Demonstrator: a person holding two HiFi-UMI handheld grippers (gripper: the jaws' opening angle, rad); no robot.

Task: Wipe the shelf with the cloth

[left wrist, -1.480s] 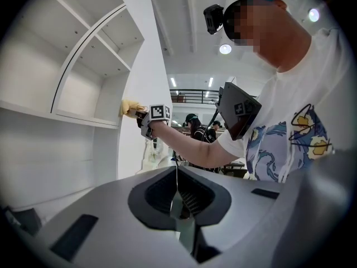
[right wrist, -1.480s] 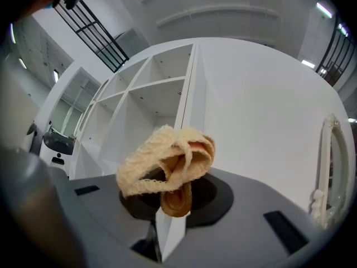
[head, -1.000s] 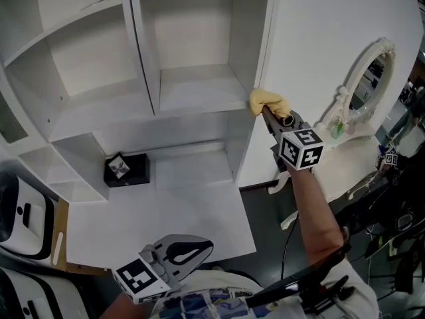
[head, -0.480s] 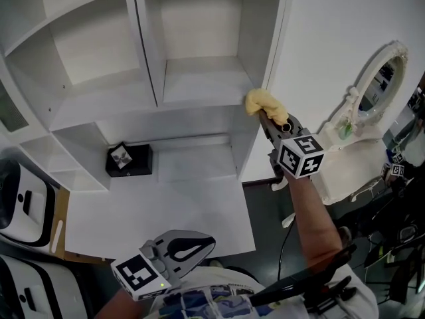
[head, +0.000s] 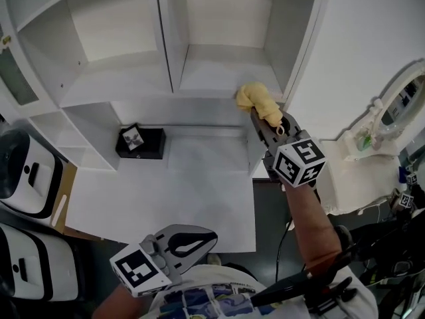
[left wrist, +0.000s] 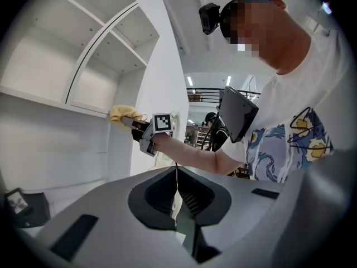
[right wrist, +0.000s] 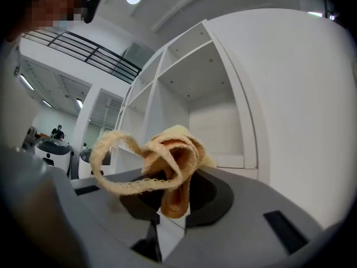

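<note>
The yellow cloth point(head: 256, 101) hangs bunched from my right gripper point(head: 260, 117), which is shut on it. It sits at the front edge of the white shelf point(head: 212, 75), close to that compartment's right wall. In the right gripper view the cloth point(right wrist: 167, 158) loops out over the shut jaws of the right gripper point(right wrist: 172, 208), with the shelf unit point(right wrist: 215, 121) behind. My left gripper point(head: 198, 235) is held low near my body, shut on nothing. The left gripper view shows the left gripper point(left wrist: 176, 205) with its jaws together and, far off, the cloth point(left wrist: 120, 114) at the shelf edge.
A black box point(head: 141, 143) stands at the back of the white desk point(head: 166, 201) under the shelves. A white-framed mirror point(head: 398, 102) is at the right, on a white cloth-covered table. White machines point(head: 26, 171) stand at the left. Dark floor lies below my right forearm.
My right gripper has carried the cloth a little leftward, from the unit's outer corner to the shelf's front edge. The head view has shifted. The left gripper stays low.
</note>
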